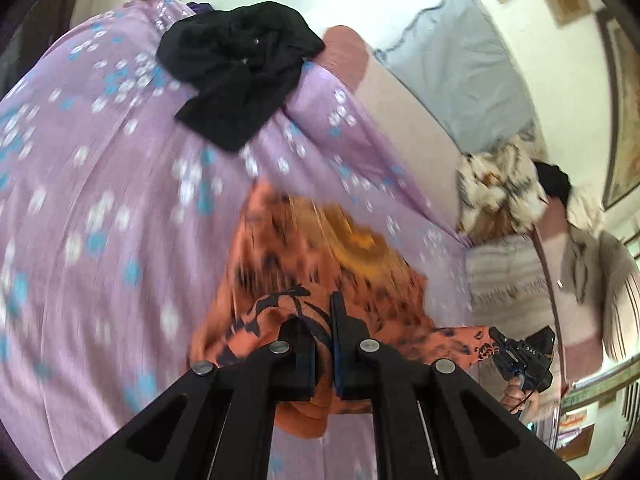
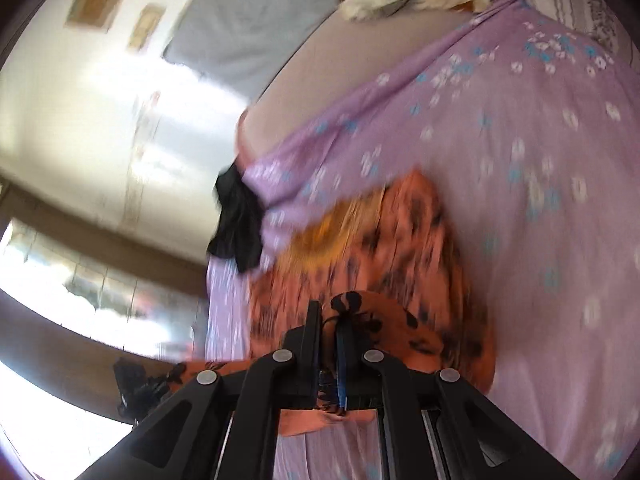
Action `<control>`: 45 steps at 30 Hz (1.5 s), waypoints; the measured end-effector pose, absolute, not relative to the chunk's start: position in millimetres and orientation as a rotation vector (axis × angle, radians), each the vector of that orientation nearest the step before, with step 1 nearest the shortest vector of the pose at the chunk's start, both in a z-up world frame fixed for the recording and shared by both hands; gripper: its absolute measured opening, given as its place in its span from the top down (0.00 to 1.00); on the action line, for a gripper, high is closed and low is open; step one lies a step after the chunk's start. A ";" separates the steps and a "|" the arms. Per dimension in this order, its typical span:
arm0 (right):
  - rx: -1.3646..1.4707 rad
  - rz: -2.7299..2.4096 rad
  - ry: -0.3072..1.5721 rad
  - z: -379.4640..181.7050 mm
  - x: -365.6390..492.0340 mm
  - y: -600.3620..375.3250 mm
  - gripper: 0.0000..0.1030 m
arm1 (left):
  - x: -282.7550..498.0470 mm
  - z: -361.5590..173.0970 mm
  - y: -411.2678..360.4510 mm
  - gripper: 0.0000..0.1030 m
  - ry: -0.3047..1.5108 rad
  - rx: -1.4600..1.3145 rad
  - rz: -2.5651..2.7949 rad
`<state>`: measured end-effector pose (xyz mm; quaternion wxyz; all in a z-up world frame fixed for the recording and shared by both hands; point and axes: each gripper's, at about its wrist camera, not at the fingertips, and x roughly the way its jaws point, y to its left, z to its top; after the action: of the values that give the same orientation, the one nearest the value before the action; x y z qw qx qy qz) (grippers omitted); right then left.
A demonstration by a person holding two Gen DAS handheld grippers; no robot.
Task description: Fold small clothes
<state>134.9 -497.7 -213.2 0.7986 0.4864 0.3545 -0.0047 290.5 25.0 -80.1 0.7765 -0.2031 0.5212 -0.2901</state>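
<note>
An orange garment with a black pattern and a yellow patch is lifted off the lilac flowered bedsheet. My left gripper is shut on one corner of the garment, with cloth bunched between its jaws. My right gripper is shut on another corner of the orange garment. In the left wrist view the right gripper shows at the far right, held by a hand, with the cloth's edge stretched toward it. In the right wrist view the left gripper appears dark and blurred at the lower left.
A crumpled black garment lies on the sheet farther back, and the black garment also shows near the bed's edge. A grey pillow and a furry brown-and-white thing sit near the wall. A striped cushion lies at the right.
</note>
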 end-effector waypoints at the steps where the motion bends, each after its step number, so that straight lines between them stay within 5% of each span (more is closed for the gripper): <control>1: 1.056 -0.050 0.762 -222.6 153.0 -512.0 0.94 | 312.9 -87.2 18.9 0.94 1.144 -0.443 -0.621; 8: 1.130 -0.171 0.904 -338.4 255.6 -558.6 0.91 | 408.1 -219.3 -11.9 0.92 1.353 -0.483 -0.426; 14: 1.249 -0.038 0.742 -362.7 250.6 -574.4 0.90 | 394.1 -216.3 26.1 0.90 1.213 -0.724 -0.527; 15: 1.239 -0.021 0.723 -353.7 244.9 -577.2 0.91 | 390.5 -211.2 31.4 0.88 1.202 -0.754 -0.519; 17: 1.211 0.018 0.695 -329.1 233.6 -576.0 0.88 | 373.2 -192.5 38.9 0.63 1.183 -0.717 -0.435; 18: 1.199 0.024 0.697 -318.8 230.3 -572.3 0.81 | 365.7 -183.9 39.8 0.57 1.161 -0.685 -0.406; 19: 1.170 0.027 0.705 -302.9 225.6 -566.0 0.57 | 352.1 -167.7 42.4 0.46 1.116 -0.635 -0.380; 21: 1.126 0.007 0.674 -272.7 210.4 -557.5 0.16 | 328.0 -141.6 47.3 0.43 1.048 -0.578 -0.336; 26: 1.013 -0.133 0.595 -214.7 173.3 -537.9 0.18 | 240.5 -91.9 32.2 0.34 0.906 -0.340 -0.322; 28: 0.888 -0.112 0.706 -205.8 179.1 -504.0 0.43 | 214.9 -92.0 17.1 0.32 0.864 -0.289 -0.339; 31: 0.674 -0.084 0.901 -213.8 197.1 -437.0 0.63 | 200.4 -114.2 -2.4 0.30 0.886 -0.256 -0.319; 36: 0.483 0.023 1.051 -246.7 232.4 -337.2 0.63 | 222.7 -170.0 -18.4 0.31 1.058 -0.217 -0.254; 45: 0.347 -0.019 1.097 -289.7 348.9 -265.2 0.63 | 249.2 -179.0 -20.2 0.31 1.110 -0.173 -0.250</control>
<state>348.9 -265.2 -289.7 0.8389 0.1641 0.5189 -0.0089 249.2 -20.2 -179.0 0.8389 -0.0818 0.5249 -0.1184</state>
